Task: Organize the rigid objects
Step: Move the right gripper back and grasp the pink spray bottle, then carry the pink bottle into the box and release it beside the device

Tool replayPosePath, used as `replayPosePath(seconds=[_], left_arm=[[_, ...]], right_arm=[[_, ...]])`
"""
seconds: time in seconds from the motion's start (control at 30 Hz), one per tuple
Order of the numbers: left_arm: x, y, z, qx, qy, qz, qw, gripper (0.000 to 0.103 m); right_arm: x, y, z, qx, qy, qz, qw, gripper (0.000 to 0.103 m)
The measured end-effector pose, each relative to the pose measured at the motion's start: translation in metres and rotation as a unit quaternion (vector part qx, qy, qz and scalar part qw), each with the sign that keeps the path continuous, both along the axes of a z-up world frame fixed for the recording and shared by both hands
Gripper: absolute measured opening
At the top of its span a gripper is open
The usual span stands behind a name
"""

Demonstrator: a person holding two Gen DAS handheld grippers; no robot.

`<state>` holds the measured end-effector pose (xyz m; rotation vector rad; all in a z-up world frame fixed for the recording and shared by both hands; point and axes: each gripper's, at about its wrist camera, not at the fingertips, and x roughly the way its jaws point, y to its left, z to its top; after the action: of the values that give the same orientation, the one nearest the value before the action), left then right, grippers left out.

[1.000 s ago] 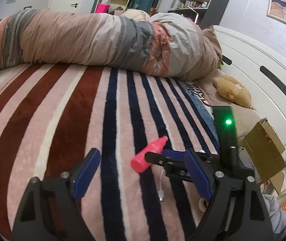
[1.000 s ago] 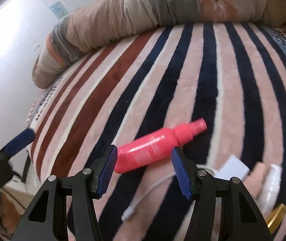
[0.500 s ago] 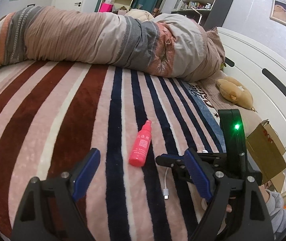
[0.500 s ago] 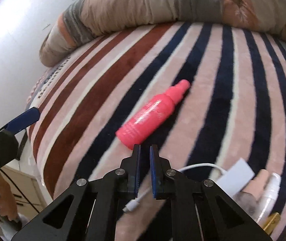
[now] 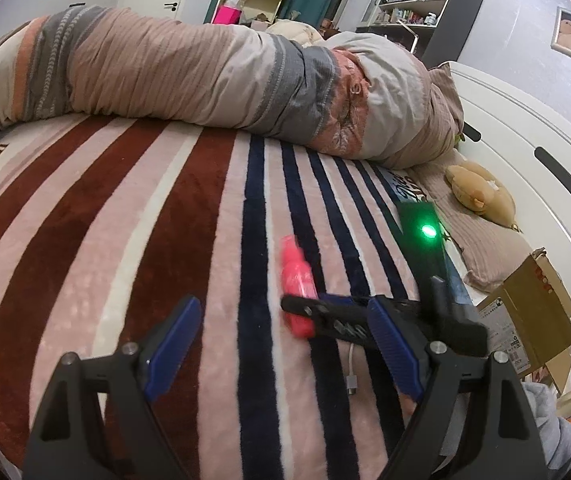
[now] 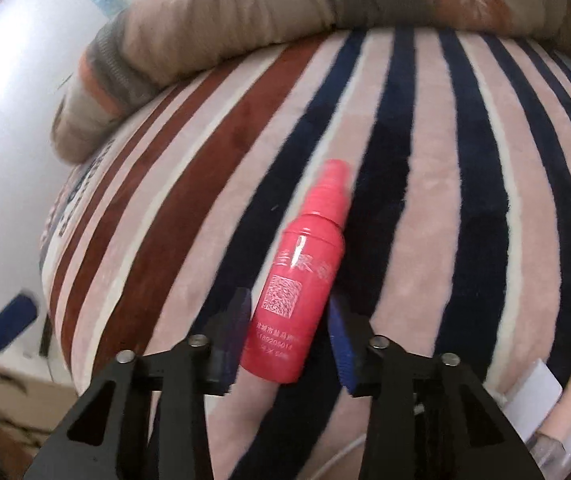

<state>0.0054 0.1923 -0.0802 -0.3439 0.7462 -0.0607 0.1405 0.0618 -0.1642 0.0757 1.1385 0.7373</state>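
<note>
A pink spray bottle [image 6: 299, 280] lies on the striped blanket [image 6: 437, 184], nozzle pointing away. My right gripper [image 6: 290, 334] is open, and the base of the bottle sits between its blue pads without a firm grip. In the left wrist view the bottle [image 5: 296, 280] is blurred, with the right gripper's fingers [image 5: 337, 316] reaching in around it. My left gripper [image 5: 281, 354] is open and empty, held above the blanket [image 5: 125, 240] just short of the bottle.
A white cable [image 5: 350, 372] lies by the bottle. A white charger block [image 6: 535, 394] and small tubes [image 6: 569, 404] lie at the right. A rolled duvet [image 5: 205, 76] lies across the far side. A plush toy [image 5: 479, 194] and a cardboard box [image 5: 529, 320] lie at the right.
My right gripper was shut half a second ago; it has opened and moved forward around the bottle's base. The bottle has turned to point away.
</note>
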Motion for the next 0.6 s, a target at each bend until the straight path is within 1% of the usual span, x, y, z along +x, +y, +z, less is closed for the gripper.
replayPosePath(seconds=[0.07, 0.13, 0.2, 0.27, 0.37, 0.47, 0.53, 0.6], left_arm=[[-0.001, 0.002, 0.0, -0.002, -0.001, 0.001, 1.0, 0.083], [-0.003, 0.003, -0.001, -0.004, -0.001, -0.001, 1.0, 0.083], [-0.003, 0.004, -0.004, -0.007, 0.003, -0.004, 1.0, 0.083], [-0.003, 0.004, -0.007, -0.009, 0.008, -0.004, 0.9999, 0.083], [-0.003, 0.003, -0.012, -0.012, 0.017, -0.008, 0.9998, 0.083], [-0.001, 0.001, -0.017, -0.025, 0.025, -0.014, 0.9993, 0.083], [0.002, -0.002, -0.021, -0.032, 0.033, -0.019, 0.9988, 0.083], [0.004, -0.009, -0.02, -0.044, 0.032, -0.032, 0.998, 0.083]], right_arm=[[-0.017, -0.007, 0.009, -0.003, -0.005, 0.044, 0.999, 0.029], [-0.034, -0.014, 0.014, -0.026, -0.013, 0.083, 0.996, 0.029], [-0.044, -0.017, 0.012, -0.039, -0.001, 0.105, 0.994, 0.029], [-0.046, -0.019, 0.009, -0.047, 0.001, 0.106, 0.993, 0.029], [-0.038, -0.015, 0.005, -0.036, 0.009, 0.091, 0.995, 0.029], [-0.029, -0.009, -0.006, -0.038, 0.018, 0.088, 0.995, 0.029], [-0.03, -0.011, -0.002, -0.037, 0.008, 0.083, 0.996, 0.027], [-0.044, -0.015, 0.01, -0.042, -0.032, 0.092, 0.994, 0.027]])
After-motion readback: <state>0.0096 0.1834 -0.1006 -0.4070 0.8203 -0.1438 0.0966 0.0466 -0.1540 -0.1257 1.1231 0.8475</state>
